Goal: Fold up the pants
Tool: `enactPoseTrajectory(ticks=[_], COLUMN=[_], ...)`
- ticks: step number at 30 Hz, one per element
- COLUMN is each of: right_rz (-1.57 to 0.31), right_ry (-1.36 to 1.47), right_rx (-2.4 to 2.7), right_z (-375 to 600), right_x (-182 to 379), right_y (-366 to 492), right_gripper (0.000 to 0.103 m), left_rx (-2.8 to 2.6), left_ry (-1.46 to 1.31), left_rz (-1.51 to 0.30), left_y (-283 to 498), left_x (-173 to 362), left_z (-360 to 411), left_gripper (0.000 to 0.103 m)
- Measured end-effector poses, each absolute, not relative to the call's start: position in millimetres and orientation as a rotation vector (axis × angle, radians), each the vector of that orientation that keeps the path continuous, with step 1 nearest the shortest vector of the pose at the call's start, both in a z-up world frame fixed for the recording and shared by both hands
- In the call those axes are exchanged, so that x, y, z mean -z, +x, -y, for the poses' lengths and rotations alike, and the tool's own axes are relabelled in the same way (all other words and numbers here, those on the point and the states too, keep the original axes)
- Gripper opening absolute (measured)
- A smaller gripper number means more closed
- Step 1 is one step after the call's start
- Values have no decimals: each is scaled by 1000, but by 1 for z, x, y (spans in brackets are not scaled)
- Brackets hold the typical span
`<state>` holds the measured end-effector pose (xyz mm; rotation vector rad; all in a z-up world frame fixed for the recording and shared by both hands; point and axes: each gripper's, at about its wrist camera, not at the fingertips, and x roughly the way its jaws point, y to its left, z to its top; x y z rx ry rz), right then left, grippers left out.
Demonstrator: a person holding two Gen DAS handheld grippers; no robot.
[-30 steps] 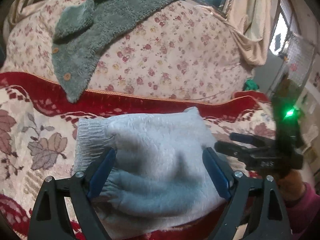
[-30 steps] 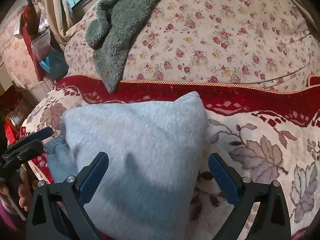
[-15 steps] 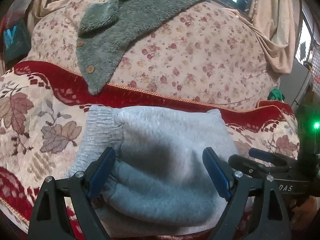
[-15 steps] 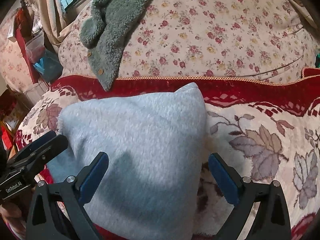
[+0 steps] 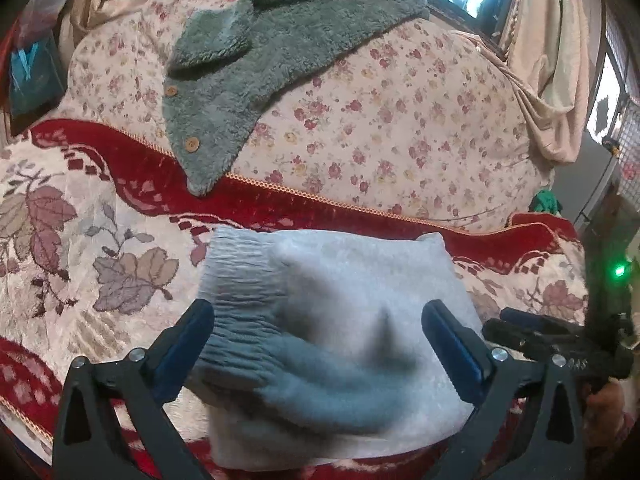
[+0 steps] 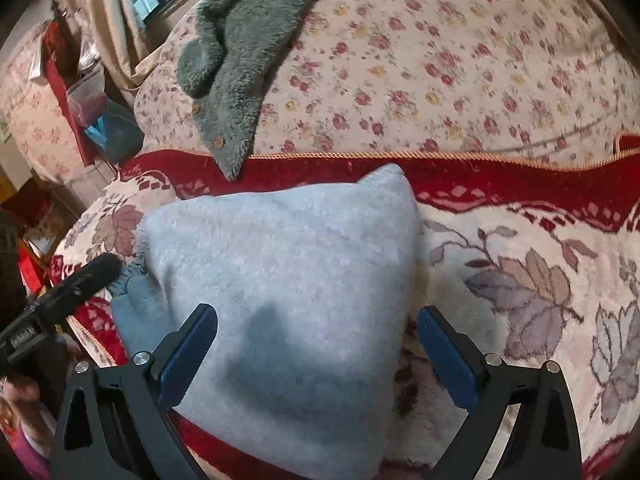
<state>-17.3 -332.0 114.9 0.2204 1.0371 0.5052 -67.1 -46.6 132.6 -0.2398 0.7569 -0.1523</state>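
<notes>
Nearest to me, my left tongs (image 5: 316, 350) stand spread wide, their jaws having just been opening; the folded pants (image 5: 340, 320) lie between the blue pads but neither pad presses on the cloth. My right tongs (image 6: 316, 354) are likewise spread, one pad over the fabric and the other over the bed cover, pinching nothing. The pants, a pale grey-blue fleece pair, rest as a compact bundle on the leaf-patterned blanket (image 5: 80, 240), with the ribbed waistband (image 5: 240, 276) showing at the left edge of the bundle in the left wrist view and a darker blue fold (image 5: 320, 380) lying toward me. Judgement: the folding appears largely complete, and the step in hand is release and inspection of the finished fold. The next move likely calls for drawing both tongs clear without dragging the top layer, or for a light press to flatten the raised crease near the middle; which is needed I cannot settle from here. Beyond the bundle runs the red border (image 5: 280, 204) of the blanket, then a floral quilt (image 5: 400, 120), with a green fleece garment (image 5: 260, 60) draped across it, well apart from the pants.
</notes>
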Motion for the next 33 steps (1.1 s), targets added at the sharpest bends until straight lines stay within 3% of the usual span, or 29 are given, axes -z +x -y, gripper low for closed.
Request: enactPoseTrajectory(ticks=[8,18,26,28,33], right_rz=[-1191,-1324,-1304,-1283,-1237], right_ry=[448,772,692,678,635], right_rx=[-522,-743,-805,-810,-827], right_z=[371,354,333,332,333], right_x=[-70,-9,-14,-19,-37], right_y=[5,27,28,24,20], right_gripper=[103,103,101,97,68], left_rx=[185,350,423,415,354], left_ry=[-365,-572,-640,-602,-509], left_rz=[-875,-1028,-1034,-1022,-981], left_y=[-44,-26,-20,-23,-29], left_x=[-103,-33,-11,-15,-36], left_z=[1,-13,-5,1,13], left_gripper=[103,103,101,93,76])
